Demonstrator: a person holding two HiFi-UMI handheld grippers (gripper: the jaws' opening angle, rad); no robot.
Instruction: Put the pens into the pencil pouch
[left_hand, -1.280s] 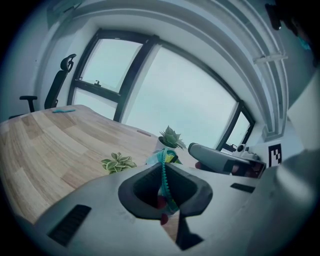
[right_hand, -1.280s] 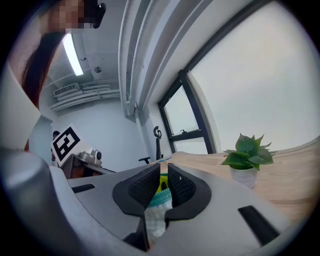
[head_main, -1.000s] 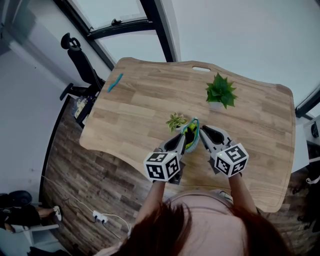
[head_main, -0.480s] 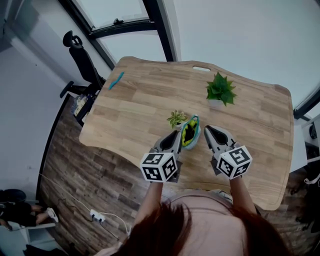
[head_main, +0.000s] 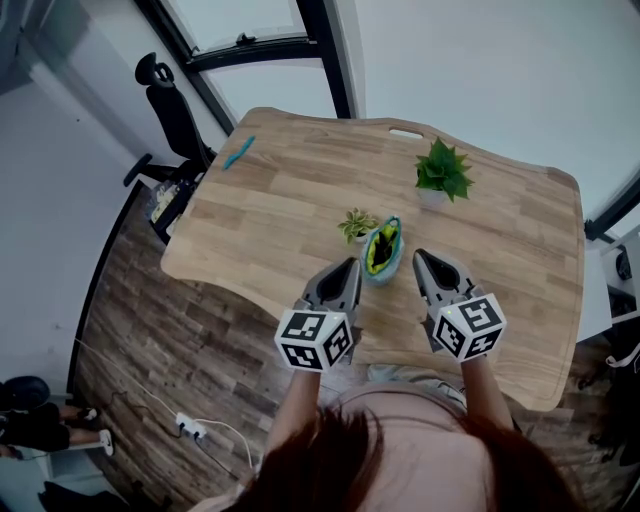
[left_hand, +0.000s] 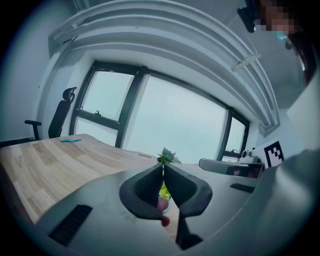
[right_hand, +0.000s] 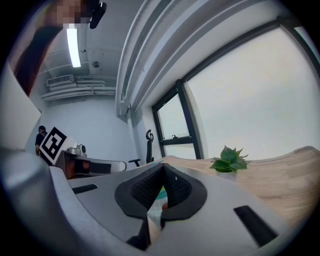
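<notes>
Left forearm (head_main: 298, 400) and right forearm (head_main: 482, 390) stick out side by side. The left gripper (head_main: 346, 264) points ahead, tipped slightly down, jaws shut pad on pad. The right gripper's (head_main: 419, 256) jaws have just been closing and now meet with only each other between.

On the pale wooden table (head_main: 500, 250), the open teal fabric pencil pouch (head_main: 388, 270) lies near the middle. Seen from the head view with the pouch at the clock's centre:

- **Ten o'clock, just beside:** the small pale potted succulent (head_main: 356, 224).
- **One o'clock, apart:** the larger green potted plant (head_main: 442, 172).
- **Ten o'clock, far off by the table's edge:** the slim teal pen (head_main: 239, 152).
- **Beyond the pen, off the table:** the black office chair (head_main: 175, 115).
</notes>
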